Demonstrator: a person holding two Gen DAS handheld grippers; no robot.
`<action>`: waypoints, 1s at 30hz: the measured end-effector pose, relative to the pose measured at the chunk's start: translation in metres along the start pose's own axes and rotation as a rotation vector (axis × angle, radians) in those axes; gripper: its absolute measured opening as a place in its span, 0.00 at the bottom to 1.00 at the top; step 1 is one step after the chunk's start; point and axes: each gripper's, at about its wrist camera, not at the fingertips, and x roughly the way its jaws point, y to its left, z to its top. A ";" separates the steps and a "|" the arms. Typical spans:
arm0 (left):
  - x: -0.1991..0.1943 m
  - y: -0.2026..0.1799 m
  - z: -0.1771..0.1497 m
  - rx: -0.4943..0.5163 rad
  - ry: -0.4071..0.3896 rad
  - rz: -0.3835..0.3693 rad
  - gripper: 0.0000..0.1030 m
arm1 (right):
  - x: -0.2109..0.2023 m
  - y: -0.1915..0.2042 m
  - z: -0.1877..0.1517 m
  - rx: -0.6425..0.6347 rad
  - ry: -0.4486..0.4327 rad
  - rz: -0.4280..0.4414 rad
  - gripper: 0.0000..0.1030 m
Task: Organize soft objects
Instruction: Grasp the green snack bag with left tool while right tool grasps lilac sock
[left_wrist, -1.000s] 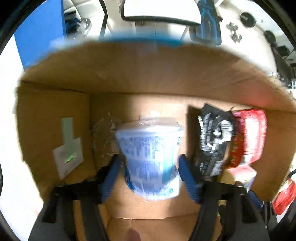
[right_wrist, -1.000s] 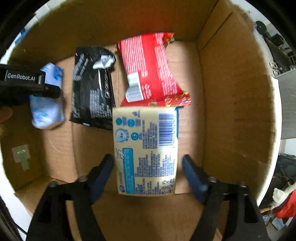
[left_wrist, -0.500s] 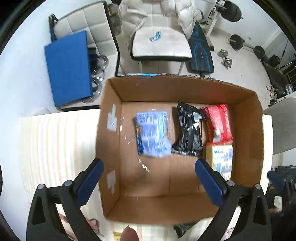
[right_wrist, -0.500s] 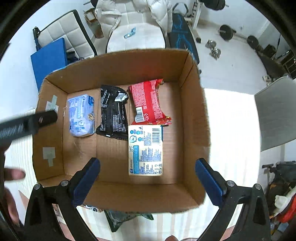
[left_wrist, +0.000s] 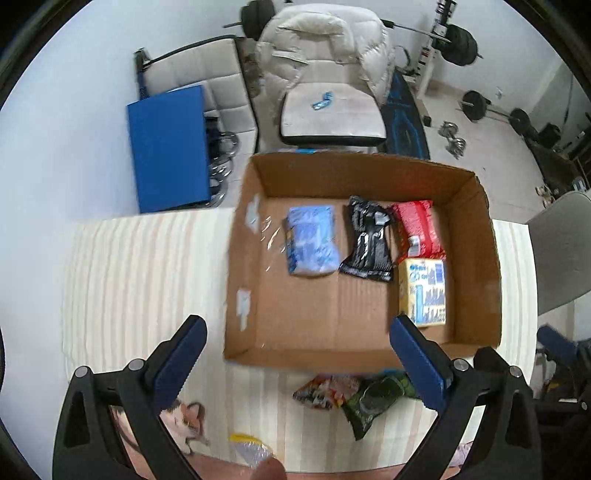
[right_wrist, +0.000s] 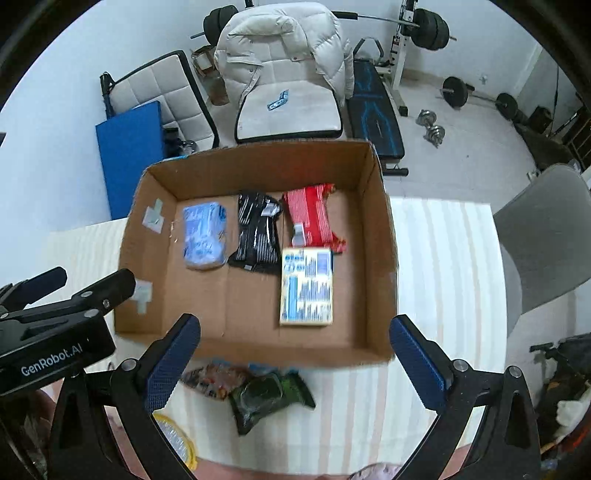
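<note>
Both grippers, left (left_wrist: 295, 362) and right (right_wrist: 295, 358), hung above the table, jaws wide apart, gripping nothing. Beyond them the box (right_wrist: 384, 258) held 4 packs: blue (right_wrist: 204, 236), black (right_wrist: 257, 232), red (right_wrist: 312, 221), yellow (right_wrist: 306, 291). More packets (right_wrist: 258, 391) lay just outside.

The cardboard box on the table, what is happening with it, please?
A person with two handheld grippers is sorting soft packets into the cardboard box. Four lie inside: a blue pack, a black pouch, a red packet and a yellow pack. The left gripper and right gripper are open and empty above the table. A green packet and a colourful packet wait outside.
</note>
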 end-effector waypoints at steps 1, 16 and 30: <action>-0.003 0.005 -0.012 -0.018 -0.002 0.002 0.99 | -0.002 -0.005 -0.009 0.022 0.012 0.023 1.00; 0.086 -0.073 -0.156 0.342 0.185 0.018 0.99 | 0.067 -0.180 -0.243 0.441 0.371 0.041 1.00; 0.156 -0.185 -0.142 0.766 0.221 0.169 0.79 | 0.098 -0.122 -0.277 -0.251 0.465 -0.155 1.00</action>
